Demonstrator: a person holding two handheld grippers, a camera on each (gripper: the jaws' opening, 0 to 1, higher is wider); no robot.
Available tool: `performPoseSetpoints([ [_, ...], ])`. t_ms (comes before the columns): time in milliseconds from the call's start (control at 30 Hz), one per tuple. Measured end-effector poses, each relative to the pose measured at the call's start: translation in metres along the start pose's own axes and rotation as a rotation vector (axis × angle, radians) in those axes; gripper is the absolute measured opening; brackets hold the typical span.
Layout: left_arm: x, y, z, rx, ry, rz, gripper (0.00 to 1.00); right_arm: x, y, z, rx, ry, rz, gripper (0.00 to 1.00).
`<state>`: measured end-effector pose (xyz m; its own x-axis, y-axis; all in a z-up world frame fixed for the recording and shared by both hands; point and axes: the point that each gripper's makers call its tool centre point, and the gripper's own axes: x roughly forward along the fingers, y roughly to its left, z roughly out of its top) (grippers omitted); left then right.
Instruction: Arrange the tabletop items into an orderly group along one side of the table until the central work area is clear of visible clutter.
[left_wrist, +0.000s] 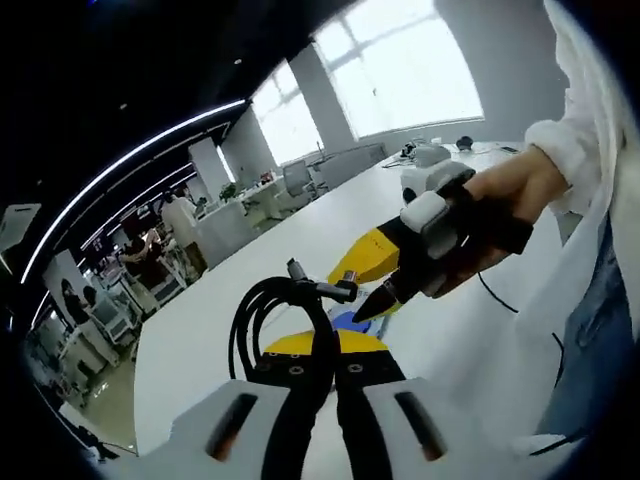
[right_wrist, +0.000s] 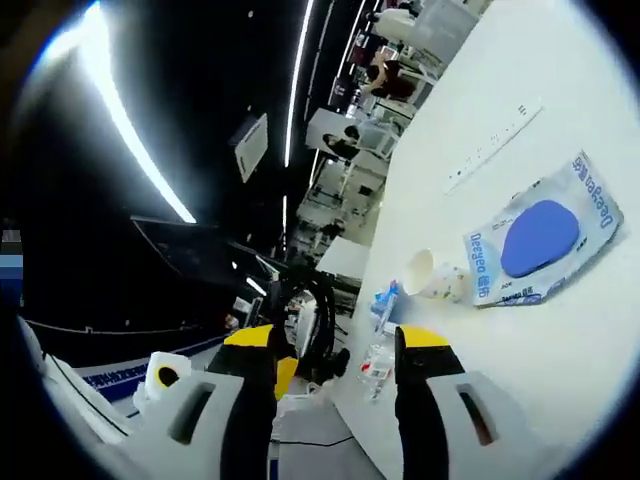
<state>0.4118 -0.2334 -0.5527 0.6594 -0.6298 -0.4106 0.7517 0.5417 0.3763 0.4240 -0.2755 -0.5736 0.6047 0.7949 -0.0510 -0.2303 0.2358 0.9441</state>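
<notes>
Black rubbery cable (left_wrist: 275, 320), coiled into a few loose loops with a small metal plug sticking out at the top. It sits right at the tips of the left gripper (left_wrist: 318, 352), whose yellow-tipped jaws are pinched together on the coil, holding it above the white table (left_wrist: 300, 240). Glossy round loops, matte yellow jaw pads, chunky white plastic gripper bodies.

In the left gripper view, the right gripper (left_wrist: 375, 285) comes in from the right, held in a person's hand (left_wrist: 510, 195) with a white sleeve behind it. Its dark pointed tip sits just beside the plug end of the cable; from this angle I can't tell if it's touching. In the right gripper view its own two jaws stand apart with nothing between them, and the cable coil shows just past the left jaw.

Further out on the table in that view: a flat plastic packet (right_wrist: 545, 245) with blue print and a blue oval shape inside, a small white paper cup (right_wrist: 432, 275) lying on its side and touching the packet, a clear plastic bottle (right_wrist: 380, 350) near the jaws, and a long white power strip (right_wrist: 495, 145) well apart.

The tabletop is smooth, plain white and very long. The room is a big open office with bright windows, strip lights on a dark ceiling, and desks and people in the background.
</notes>
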Motion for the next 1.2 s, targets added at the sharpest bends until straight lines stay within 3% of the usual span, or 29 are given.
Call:
performPoseSetpoints([
  [233, 0.008, -0.029, 0.005, 0.184, 0.034, -0.071, 0.02, -0.007, 0.009, 0.002, 0.011, -0.003, 0.021, 0.47],
  [400, 0.016, -0.047, 0.014, 0.21, 0.029, -0.098, 0.02, -0.006, 0.012, 0.003, 0.016, -0.006, 0.026, 0.44],
  [533, 0.019, -0.058, 0.017, 0.285, 0.041, -0.117, 0.02, -0.01, 0.008, -0.001, 0.018, 0.008, 0.007, 0.41],
  [567, 0.02, -0.061, 0.016, 0.318, 0.051, -0.124, 0.02, -0.011, 0.006, -0.001, 0.038, -0.001, -0.001, 0.4],
  [667, 0.019, -0.068, 0.012, 0.32, 0.061, -0.144, 0.02, -0.014, 0.002, -0.001, 0.073, -0.02, -0.007, 0.32],
  [767, 0.018, -0.076, 0.007, 0.345, 0.084, -0.164, 0.02, -0.015, 0.005, -0.004, 0.079, -0.003, -0.002, 0.16],
  [800, 0.017, -0.078, 0.007, 0.357, 0.085, -0.163, 0.02, -0.016, 0.0, -0.007, 0.067, 0.013, -0.049, 0.16],
  [867, 0.016, -0.08, 0.003, 0.355, 0.1, -0.168, 0.02, -0.017, -0.002, -0.012, 0.074, 0.053, -0.066, 0.16],
  [1000, 0.016, -0.083, 0.003, 0.292, 0.095, -0.174, 0.03, -0.019, -0.004, -0.012, 0.079, 0.052, -0.062, 0.14],
  [1200, 0.017, -0.083, 0.011, 0.109, 0.02, -0.175, 0.03, -0.025, 0.005, -0.009, 0.067, 0.06, -0.041, 0.12],
])
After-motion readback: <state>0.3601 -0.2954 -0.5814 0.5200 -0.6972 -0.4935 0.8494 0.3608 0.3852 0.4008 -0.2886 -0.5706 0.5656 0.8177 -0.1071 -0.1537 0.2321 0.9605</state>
